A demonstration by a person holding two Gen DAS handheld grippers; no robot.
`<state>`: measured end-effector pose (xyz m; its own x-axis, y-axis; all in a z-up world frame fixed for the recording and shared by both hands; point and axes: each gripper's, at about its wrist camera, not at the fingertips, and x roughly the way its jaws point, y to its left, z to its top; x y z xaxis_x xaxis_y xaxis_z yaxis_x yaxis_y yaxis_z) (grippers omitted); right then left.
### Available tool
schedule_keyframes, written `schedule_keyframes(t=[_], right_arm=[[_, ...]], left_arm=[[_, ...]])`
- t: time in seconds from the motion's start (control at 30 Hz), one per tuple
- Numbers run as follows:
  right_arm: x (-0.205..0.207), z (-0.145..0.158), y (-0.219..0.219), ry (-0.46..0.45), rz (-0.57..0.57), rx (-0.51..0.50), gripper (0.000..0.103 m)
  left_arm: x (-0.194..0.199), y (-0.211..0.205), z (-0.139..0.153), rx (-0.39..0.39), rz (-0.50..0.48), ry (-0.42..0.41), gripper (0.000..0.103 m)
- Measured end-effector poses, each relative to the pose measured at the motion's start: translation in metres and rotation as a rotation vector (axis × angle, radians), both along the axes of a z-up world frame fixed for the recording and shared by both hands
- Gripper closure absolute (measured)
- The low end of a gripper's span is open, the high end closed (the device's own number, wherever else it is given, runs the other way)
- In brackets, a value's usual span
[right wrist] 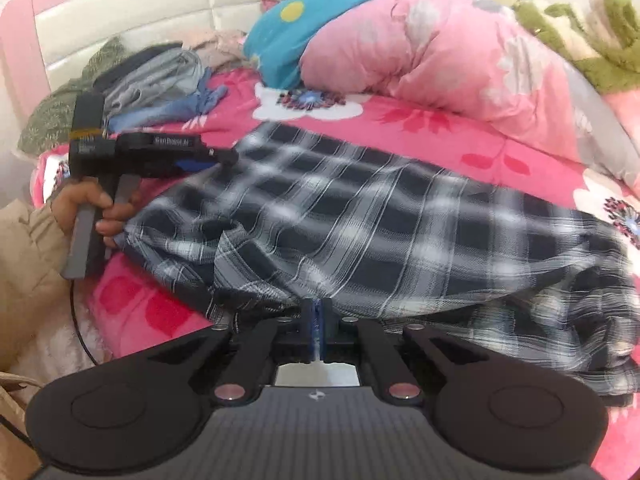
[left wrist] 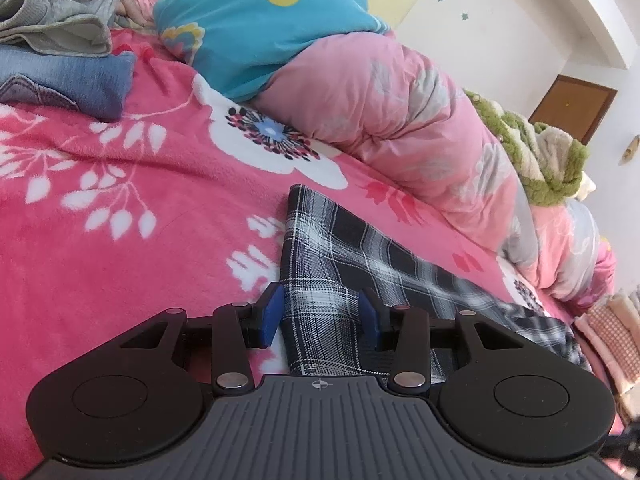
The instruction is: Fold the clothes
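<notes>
The black-and-white plaid shirt (right wrist: 380, 208) lies across the pink floral blanket (left wrist: 120, 200), its near hem pinched in the clenched right gripper (right wrist: 317, 320), seemingly for folding, while the left gripper (left wrist: 322, 316) straddles its corner, pads unclosed.

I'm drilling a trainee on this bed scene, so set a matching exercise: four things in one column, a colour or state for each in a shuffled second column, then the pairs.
Things:
1. plaid garment
2. right gripper
3. left gripper
4. folded jeans

Descriptions:
A. jaws apart, fabric between them
B. blue denim, lying under grey clothes
C. black and white checks, spread on the pink blanket
D. pads pinched on a fabric edge

Pairs: 1-C, 2-D, 3-A, 4-B
</notes>
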<state>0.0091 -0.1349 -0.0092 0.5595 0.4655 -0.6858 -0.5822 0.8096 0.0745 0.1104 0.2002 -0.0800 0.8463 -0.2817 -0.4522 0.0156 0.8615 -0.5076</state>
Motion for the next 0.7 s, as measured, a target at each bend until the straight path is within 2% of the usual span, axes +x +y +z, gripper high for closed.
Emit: schedule_keyframes(t=[0.03, 0.1, 0.2, 0.3, 0.37, 0.4, 0.43, 0.47, 0.57, 0.7], right_arm=[[0.006, 0.001, -0.011, 0.007, -0.059, 0.036, 0.084], [0.020, 0.003, -0.036, 0.023, -0.188, 0.111, 0.071], [0.050, 0.000, -0.079, 0.089, -0.401, 0.242, 0.069], [0.072, -0.008, -0.113, 0.137, -0.550, 0.335, 0.069], [0.082, -0.016, -0.125, 0.162, -0.597, 0.396, 0.071], [0.087, -0.022, -0.129, 0.171, -0.611, 0.416, 0.076], [0.090, -0.026, -0.131, 0.180, -0.615, 0.433, 0.091], [0.093, -0.031, -0.134, 0.189, -0.617, 0.450, 0.102], [0.086, -0.034, -0.141, 0.180, -0.630, 0.505, 0.103], [0.075, -0.040, -0.154, 0.180, -0.678, 0.518, 0.103]], left_arm=[[0.000, 0.000, 0.000, 0.001, 0.000, -0.001, 0.062], [0.000, 0.000, 0.000, 0.002, 0.000, -0.001, 0.062], [0.000, 0.000, -0.001, -0.002, 0.001, -0.002, 0.062], [0.001, 0.001, -0.001, -0.009, 0.000, -0.002, 0.061], [0.002, 0.001, -0.002, -0.012, -0.001, -0.003, 0.061], [0.002, 0.001, -0.001, -0.013, -0.001, -0.002, 0.061], [0.002, 0.001, -0.001, -0.013, 0.000, -0.001, 0.061], [0.002, 0.001, -0.001, -0.015, 0.000, -0.002, 0.061], [0.002, 0.002, -0.002, -0.021, -0.002, -0.004, 0.061], [0.005, 0.001, -0.002, -0.009, -0.001, 0.000, 0.061]])
